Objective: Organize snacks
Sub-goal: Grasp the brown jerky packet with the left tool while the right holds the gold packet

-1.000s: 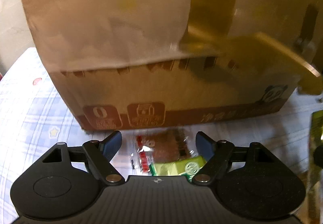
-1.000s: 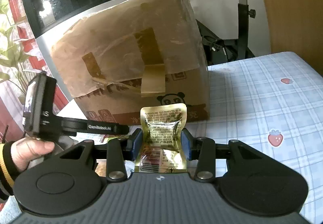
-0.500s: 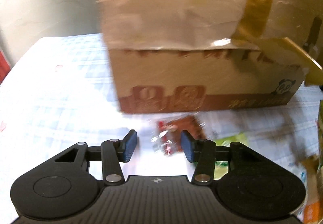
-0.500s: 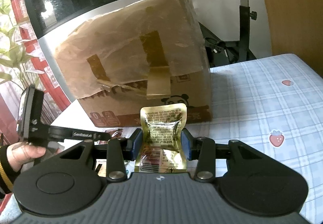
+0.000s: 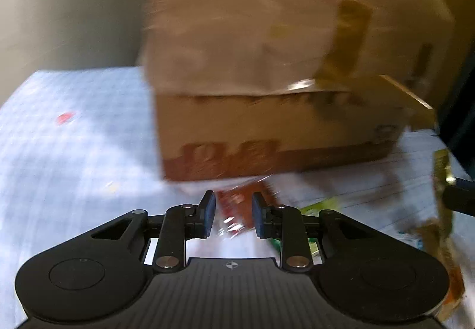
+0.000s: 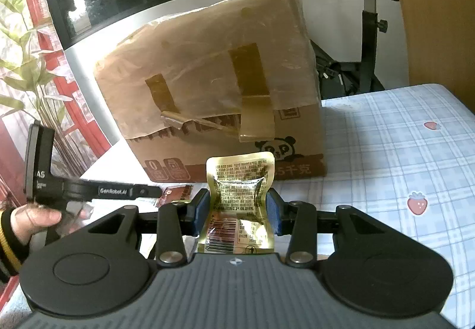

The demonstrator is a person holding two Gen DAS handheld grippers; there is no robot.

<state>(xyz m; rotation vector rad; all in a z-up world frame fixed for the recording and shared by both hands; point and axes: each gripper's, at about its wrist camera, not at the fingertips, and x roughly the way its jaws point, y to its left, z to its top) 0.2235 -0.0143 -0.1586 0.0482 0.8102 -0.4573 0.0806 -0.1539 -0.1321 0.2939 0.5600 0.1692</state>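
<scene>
Snacks stay unsorted: my right tongs (image 6: 237, 211) grip a gold pouch (image 6: 240, 204), left tongs (image 5: 231, 214) have just been narrowing around a red packet (image 5: 237, 207) at twelve o'clock.

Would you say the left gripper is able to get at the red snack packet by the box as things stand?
Probably yes: the left gripper has just been closing with the red packet between its fingers, nothing in the way, though blur hides any contact.

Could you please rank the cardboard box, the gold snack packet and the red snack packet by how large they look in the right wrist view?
1. Cardboard box, by far the largest.
2. Gold snack packet, though it sits nearest the camera, which inflates it.
3. Red snack packet, smallest; it is partly hidden, so its rank against the gold one is unsure.
</scene>
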